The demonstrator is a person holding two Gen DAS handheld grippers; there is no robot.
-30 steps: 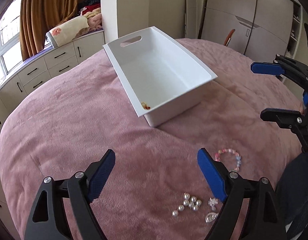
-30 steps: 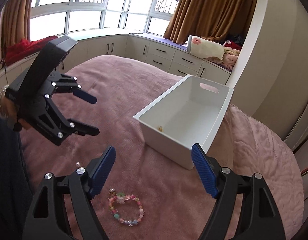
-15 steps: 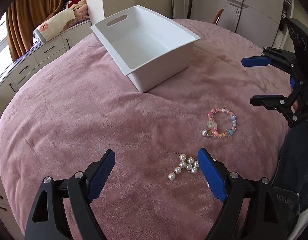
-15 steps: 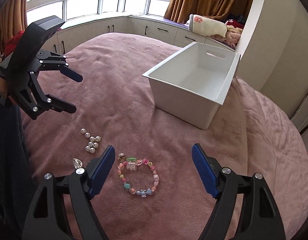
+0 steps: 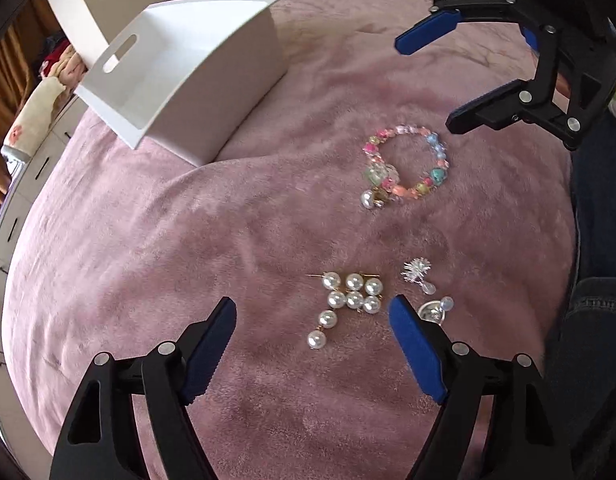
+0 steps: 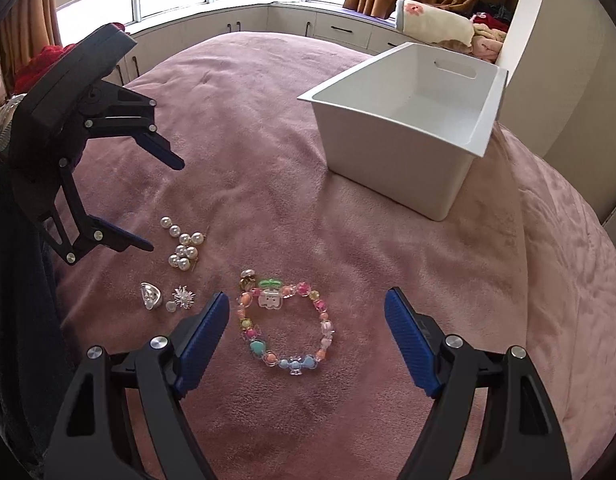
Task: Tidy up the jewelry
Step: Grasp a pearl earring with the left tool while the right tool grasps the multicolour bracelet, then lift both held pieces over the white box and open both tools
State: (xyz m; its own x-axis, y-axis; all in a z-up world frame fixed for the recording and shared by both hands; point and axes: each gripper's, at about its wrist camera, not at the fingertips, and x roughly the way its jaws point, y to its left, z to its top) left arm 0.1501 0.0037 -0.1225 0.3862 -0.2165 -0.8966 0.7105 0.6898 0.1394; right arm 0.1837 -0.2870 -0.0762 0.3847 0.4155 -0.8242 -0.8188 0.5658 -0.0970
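Left tool (image 5: 312, 318): jaws spread wide, nothing between them, low over the pink bedspread (image 5: 148, 240). Pearl cluster earring (image 5: 350, 300) lies in the gap, nearer the right-hand pad in the lower centre of the left wrist frame; its long axis runs from the block of six pearls down-left to a two-pearl tail. Judged the nearest piece for this tool, needing little more than a short drop and a close. Just right of the right-hand pad: a silver ring (image 5: 430, 314) and a small silver spray charm (image 5: 417, 272), near each other, contact unclear. Right tool (image 6: 307, 320): also wide open and empty. Beaded bracelet (image 6: 286, 322) lies flat as a loop between its pads, centre-low of the right wrist frame, with a white apple-face charm toward the top of the loop. So each tool has its own piece straight ahead; the right one is nearer the bracelet, the left nearer the pearls. White storage bin (image 6: 424, 196) sits farther up the bed, upper right in the right wrist frame, upper left in the left wrist frame, well apart from all the jewelry. The inside that shows looks bare; the near floor is hidden by its wall.
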